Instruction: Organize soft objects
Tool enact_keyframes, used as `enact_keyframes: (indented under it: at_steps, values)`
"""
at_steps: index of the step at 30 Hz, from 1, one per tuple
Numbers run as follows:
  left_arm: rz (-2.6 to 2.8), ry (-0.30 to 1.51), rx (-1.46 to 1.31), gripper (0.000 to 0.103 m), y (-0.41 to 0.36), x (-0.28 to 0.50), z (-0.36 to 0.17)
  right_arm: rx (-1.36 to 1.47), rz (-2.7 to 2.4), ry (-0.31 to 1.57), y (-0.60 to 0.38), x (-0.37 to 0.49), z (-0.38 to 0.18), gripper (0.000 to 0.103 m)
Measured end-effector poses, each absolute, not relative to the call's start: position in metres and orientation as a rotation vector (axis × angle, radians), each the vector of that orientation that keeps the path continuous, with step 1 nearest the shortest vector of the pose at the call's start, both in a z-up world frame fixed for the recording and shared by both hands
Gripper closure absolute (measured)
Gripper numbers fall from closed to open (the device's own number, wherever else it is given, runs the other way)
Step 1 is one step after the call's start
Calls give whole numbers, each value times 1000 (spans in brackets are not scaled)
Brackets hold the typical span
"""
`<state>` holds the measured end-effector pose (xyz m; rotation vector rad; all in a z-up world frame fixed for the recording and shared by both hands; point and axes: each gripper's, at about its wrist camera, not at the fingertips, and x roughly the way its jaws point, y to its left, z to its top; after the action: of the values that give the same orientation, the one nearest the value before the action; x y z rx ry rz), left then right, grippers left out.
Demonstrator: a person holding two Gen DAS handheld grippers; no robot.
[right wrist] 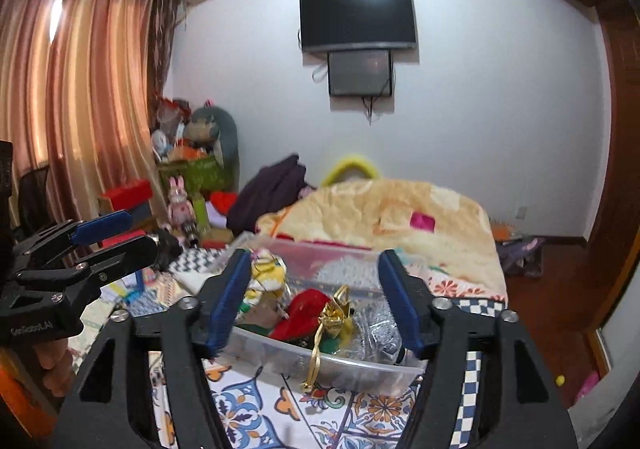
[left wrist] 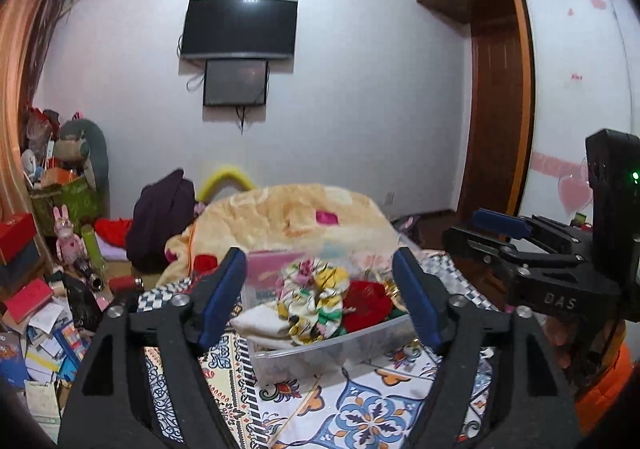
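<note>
A clear plastic bin (left wrist: 320,355) sits on a patterned bedspread (left wrist: 372,409). It holds a floral yellow cloth (left wrist: 316,297), a red cloth (left wrist: 366,305) and a cream cloth (left wrist: 260,323). My left gripper (left wrist: 320,289) is open and empty, just in front of the bin. In the right wrist view the bin (right wrist: 360,369) shows the red cloth (right wrist: 304,313) and a gold ribbon (right wrist: 332,319) hanging over its rim. My right gripper (right wrist: 314,293) is open and empty, in front of the bin. Each gripper shows at the side of the other's view.
A peach fleece blanket (left wrist: 296,217) is heaped behind the bin. A dark backpack (left wrist: 160,217) stands left of it. Books, boxes and plush toys (left wrist: 72,237) clutter the floor at left. A wardrobe (left wrist: 560,89) stands at right.
</note>
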<state>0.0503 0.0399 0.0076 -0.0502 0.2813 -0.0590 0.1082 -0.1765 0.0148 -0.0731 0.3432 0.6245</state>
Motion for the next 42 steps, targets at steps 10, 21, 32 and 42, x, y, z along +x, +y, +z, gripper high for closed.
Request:
enact_keyframes:
  at_steps: [10,21,32,42]
  values:
    - [-60,209,-61,0,36,23,23,-70,577,225,-186,76,28,20]
    - [-60,210,-72,0,34,19,23,-34,575,193,-191,69,26,4]
    - [-47,217,-50,0,30,18,23,-34,575,196,-194,64,22,4]
    - [-47,218,-48,0,28,19,22,-29,577,191,-195,61,22,3]
